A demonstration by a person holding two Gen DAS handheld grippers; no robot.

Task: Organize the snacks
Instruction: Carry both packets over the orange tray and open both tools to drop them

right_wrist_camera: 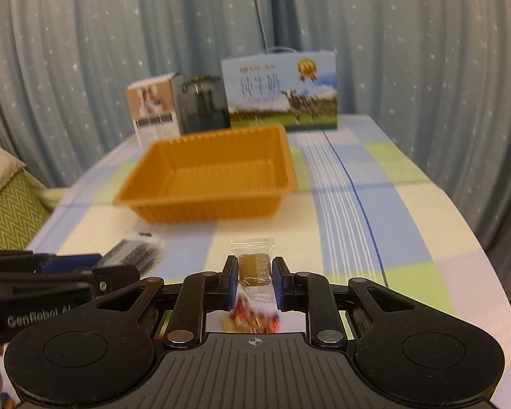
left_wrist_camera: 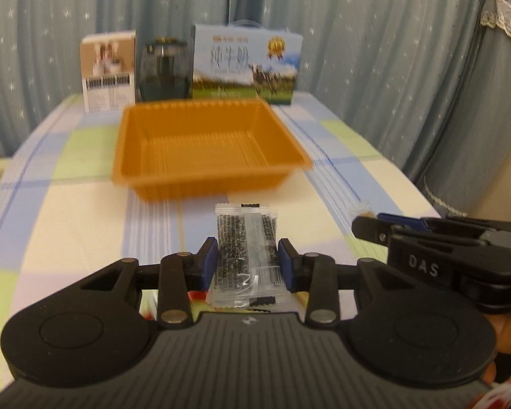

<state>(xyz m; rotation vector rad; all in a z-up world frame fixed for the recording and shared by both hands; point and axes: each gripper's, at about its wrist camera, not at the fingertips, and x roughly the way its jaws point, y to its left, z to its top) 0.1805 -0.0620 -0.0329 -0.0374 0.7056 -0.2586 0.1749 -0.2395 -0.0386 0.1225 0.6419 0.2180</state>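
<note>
My left gripper (left_wrist_camera: 248,259) is shut on a clear snack packet with dark print (left_wrist_camera: 244,252), held above the checked tablecloth in front of the empty orange tray (left_wrist_camera: 207,150). My right gripper (right_wrist_camera: 254,277) is shut on a small clear packet with a brown bar (right_wrist_camera: 253,266), also short of the orange tray (right_wrist_camera: 207,177). The right gripper shows at the right of the left wrist view (left_wrist_camera: 443,248). The left gripper (right_wrist_camera: 61,272) and its dark packet (right_wrist_camera: 133,252) show at the left of the right wrist view. A red-and-yellow wrapped snack (right_wrist_camera: 252,318) lies under the right gripper, blurred.
At the table's far end stand a white-brown carton (left_wrist_camera: 108,71), a dark glass jar (left_wrist_camera: 165,70) and a blue milk box (left_wrist_camera: 247,64). Blue starred curtains hang behind. A draped chair (left_wrist_camera: 494,85) is at the right, a green cushion (right_wrist_camera: 10,211) at the left.
</note>
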